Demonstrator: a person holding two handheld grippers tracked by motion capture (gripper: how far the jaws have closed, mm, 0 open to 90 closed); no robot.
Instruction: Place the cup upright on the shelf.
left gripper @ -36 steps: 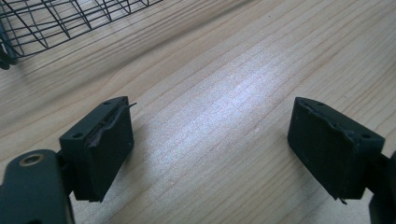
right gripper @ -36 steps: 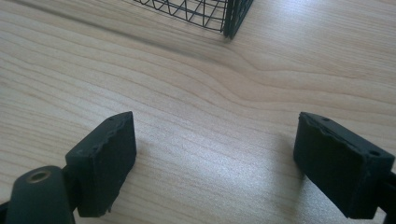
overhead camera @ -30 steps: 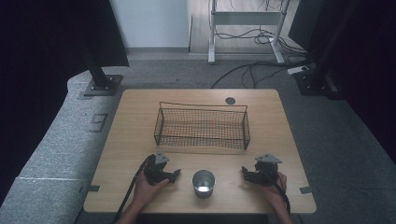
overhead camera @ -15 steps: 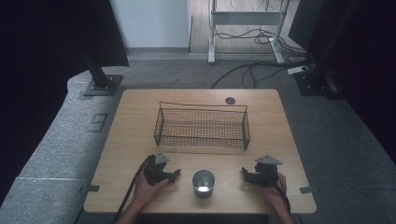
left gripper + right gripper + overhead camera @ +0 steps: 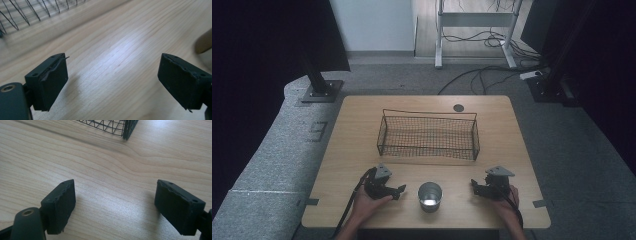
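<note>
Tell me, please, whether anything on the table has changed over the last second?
Nothing has visibly changed. The left gripper and the right gripper rest open on the table, either side of the metal cup, gripping nothing, as before. The wire basket stands behind them in the same place.

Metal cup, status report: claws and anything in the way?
Left claw open, right claw open, both empty. Metal cup upright between them, untouched. Wire basket beyond, path clear.
</note>
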